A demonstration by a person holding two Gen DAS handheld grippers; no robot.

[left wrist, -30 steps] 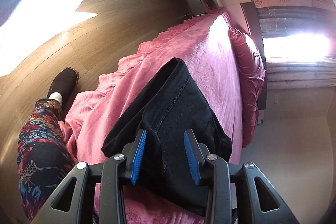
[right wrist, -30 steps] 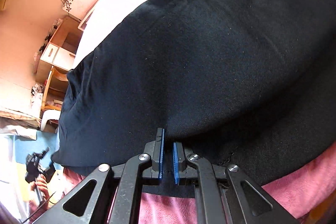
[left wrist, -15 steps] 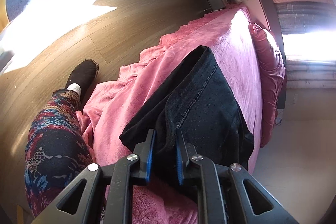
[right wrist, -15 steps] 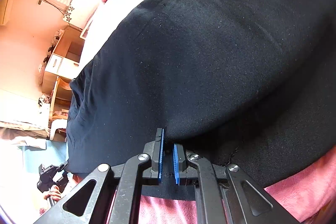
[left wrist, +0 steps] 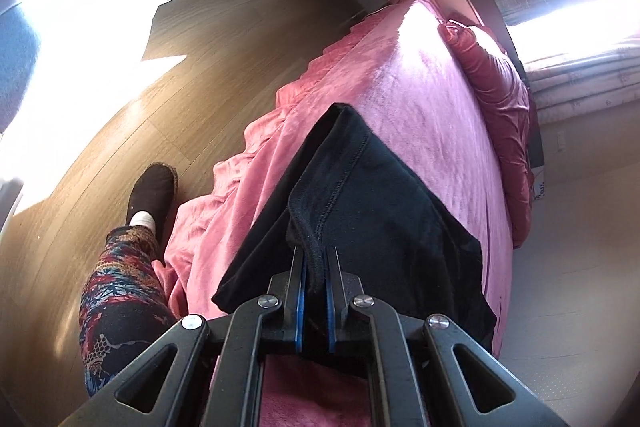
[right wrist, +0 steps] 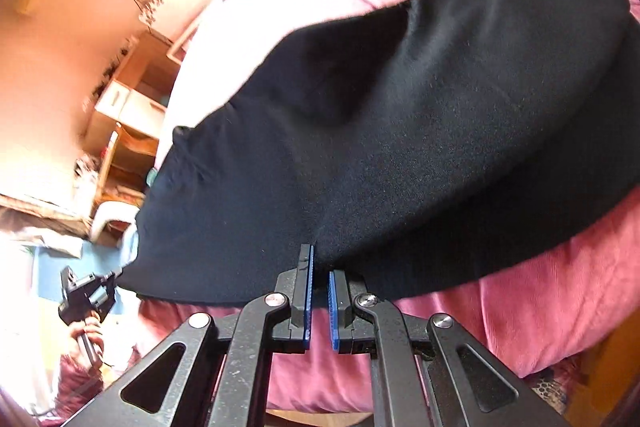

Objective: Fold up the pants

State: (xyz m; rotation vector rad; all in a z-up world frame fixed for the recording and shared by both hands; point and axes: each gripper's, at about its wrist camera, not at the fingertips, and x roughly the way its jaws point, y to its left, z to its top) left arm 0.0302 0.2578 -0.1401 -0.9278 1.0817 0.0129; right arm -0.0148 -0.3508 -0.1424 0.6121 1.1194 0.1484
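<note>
Black pants [left wrist: 372, 211] lie folded on a pink bed cover [left wrist: 420, 99]. My left gripper [left wrist: 315, 259] is shut on the near edge of the pants, a thick hem pinched between its blue pads. In the right wrist view the pants [right wrist: 420, 131] are lifted off the cover, the fabric stretched and hanging. My right gripper [right wrist: 319, 271] is shut on the pants' lower edge. The other gripper [right wrist: 86, 297] shows at the far left of this view, held in a hand.
A dark red pillow [left wrist: 500, 87] lies at the head of the bed. The person's patterned leg [left wrist: 116, 291] and black shoe [left wrist: 154, 191] stand on the wooden floor [left wrist: 200, 47] beside the bed. Wooden shelves [right wrist: 124, 147] stand beyond the bed.
My left gripper has closed from open onto the pants' near edge. Both grippers have lifted the fabric, and the pink cover now shows under the pants in the right view.
</note>
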